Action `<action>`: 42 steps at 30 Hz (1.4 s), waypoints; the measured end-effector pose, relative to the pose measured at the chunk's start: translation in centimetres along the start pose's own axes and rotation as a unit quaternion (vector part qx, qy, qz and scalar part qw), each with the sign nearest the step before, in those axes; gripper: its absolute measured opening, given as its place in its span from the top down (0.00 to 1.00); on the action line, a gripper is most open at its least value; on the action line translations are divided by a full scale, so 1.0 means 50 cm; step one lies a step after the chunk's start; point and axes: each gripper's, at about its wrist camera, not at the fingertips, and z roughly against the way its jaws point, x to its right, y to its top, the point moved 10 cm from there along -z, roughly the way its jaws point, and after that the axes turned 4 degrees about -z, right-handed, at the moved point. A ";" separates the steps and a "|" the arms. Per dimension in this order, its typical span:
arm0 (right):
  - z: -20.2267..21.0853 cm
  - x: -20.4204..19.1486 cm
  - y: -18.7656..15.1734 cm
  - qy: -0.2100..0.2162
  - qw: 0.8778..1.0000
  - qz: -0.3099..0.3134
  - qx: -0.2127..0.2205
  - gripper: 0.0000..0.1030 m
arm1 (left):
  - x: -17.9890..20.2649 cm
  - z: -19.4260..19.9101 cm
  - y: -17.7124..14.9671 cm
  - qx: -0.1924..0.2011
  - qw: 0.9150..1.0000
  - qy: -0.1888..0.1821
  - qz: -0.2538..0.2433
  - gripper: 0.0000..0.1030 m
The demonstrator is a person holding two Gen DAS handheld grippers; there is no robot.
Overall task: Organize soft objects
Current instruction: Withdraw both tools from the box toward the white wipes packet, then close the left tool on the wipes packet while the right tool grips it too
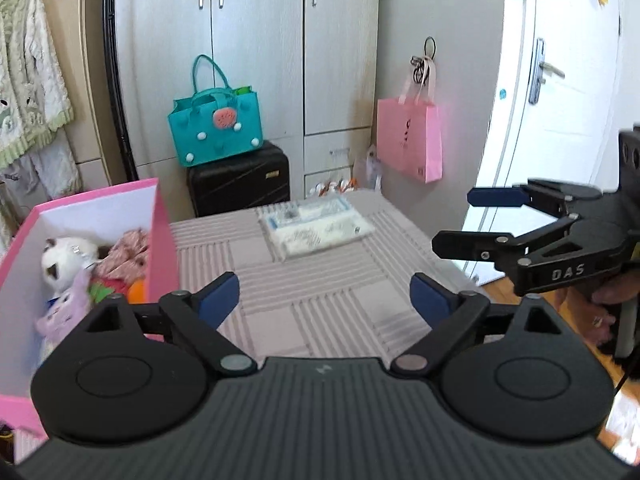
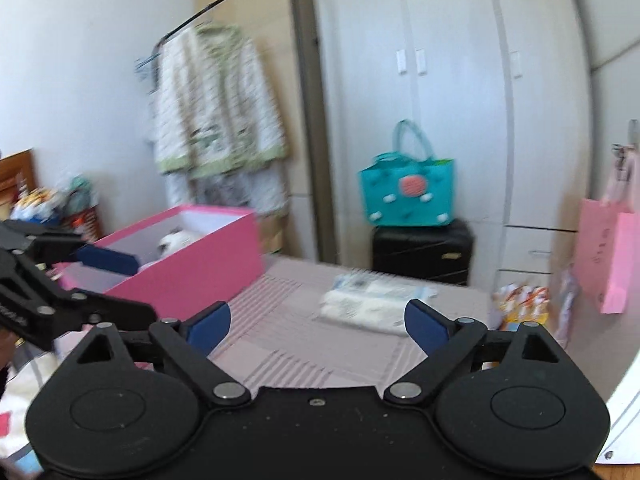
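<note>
While a soft white packet [image 1: 318, 230] in clear wrap lies flat near the far edge of the pink-grey striped mat [image 1: 280, 320], both claws hover short of it. The left gripper [image 1: 324, 300] gapes wide, holding nothing; the packet sits ahead, between its fingertips' lines. The right gripper [image 2: 318, 322] is likewise spread and empty. At left stands a pink box [image 1: 160, 240] containing plush toys [image 1: 66, 260].

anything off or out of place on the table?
One straggler: a white plastic-wrapped pack lies alone and skewed on the striped table cover, while the plush toys already sit in the pink box. No spill or damage visible.
</note>
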 end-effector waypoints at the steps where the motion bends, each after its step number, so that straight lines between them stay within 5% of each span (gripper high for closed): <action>1: -0.007 0.018 0.003 -0.008 1.000 -0.007 0.002 0.07 | 0.000 -0.011 0.006 0.002 1.000 -0.002 0.005 0.08; 9: -0.083 0.136 0.019 -0.030 0.997 -0.070 -0.015 0.07 | -0.016 -0.114 0.048 0.032 0.999 0.012 0.040 0.00; 18: -0.192 0.188 0.004 -0.028 0.996 -0.070 -0.047 0.07 | -0.039 -0.263 0.051 -0.021 0.996 0.016 0.080 0.00; 24: -0.262 0.225 -0.020 -0.038 0.995 -0.075 -0.052 0.11 | -0.050 -0.326 0.051 -0.017 0.995 0.038 0.086 0.00; 33: -0.329 0.215 -0.047 -0.018 0.996 -0.031 -0.079 0.12 | -0.095 -0.424 0.038 -0.063 0.986 0.043 0.145 0.03; 42: -0.380 0.213 -0.059 0.015 0.993 -0.054 -0.108 0.35 | -0.120 -0.477 -0.003 -0.098 0.974 0.031 0.204 0.03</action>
